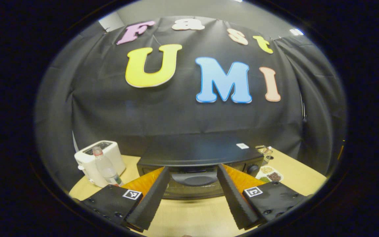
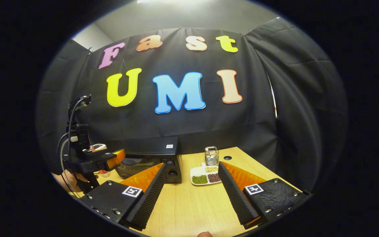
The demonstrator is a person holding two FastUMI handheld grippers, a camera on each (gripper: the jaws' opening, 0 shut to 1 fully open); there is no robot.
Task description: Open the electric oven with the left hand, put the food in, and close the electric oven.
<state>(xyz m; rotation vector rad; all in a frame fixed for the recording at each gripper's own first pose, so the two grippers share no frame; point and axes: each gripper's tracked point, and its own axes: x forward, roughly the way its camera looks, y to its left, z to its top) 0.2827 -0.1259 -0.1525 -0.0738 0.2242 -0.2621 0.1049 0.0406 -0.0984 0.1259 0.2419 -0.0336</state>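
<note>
Electric oven: black, door closed, on table. Left hand-held gripper: fingers spread, framing the door handle (no contact). Right hand-held gripper: fingers spread, empty.

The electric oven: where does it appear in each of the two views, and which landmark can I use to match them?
Left gripper view: the electric oven sits low at centre, straight ahead between the left tool's fingers.
Right gripper view: the electric oven sits lower left of centre, behind the right tool's left finger.
Shared landmark: the divided dish of beans, beside the oven's knob side.
</note>
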